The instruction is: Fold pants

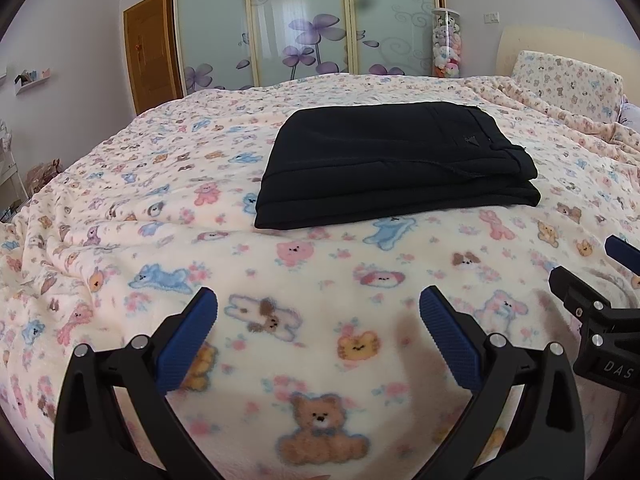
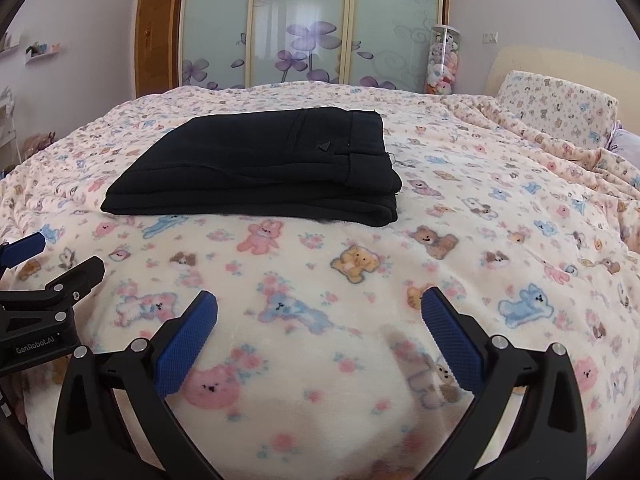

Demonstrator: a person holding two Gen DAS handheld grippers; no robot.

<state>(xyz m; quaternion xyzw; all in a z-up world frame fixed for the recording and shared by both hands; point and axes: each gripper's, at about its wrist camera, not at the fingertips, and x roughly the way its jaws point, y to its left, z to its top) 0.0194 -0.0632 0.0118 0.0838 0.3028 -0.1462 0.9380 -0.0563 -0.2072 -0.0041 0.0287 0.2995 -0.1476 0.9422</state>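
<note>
The black pants (image 1: pixel 396 164) lie as a neat folded stack on the bed (image 1: pixel 320 352), well apart from the left claw (image 1: pixel 318 320) and right claw (image 2: pixel 319 320), both wide open and empty, so the folding seems finished and probably only a small tidying remains.

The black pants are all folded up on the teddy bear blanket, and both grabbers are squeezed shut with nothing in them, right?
Not quite. Both grabbers are open: the left gripper and right gripper each show blue pads spread wide in their own wrist views. The folded black pants do lie on the teddy-bear fleece blanket.
</note>
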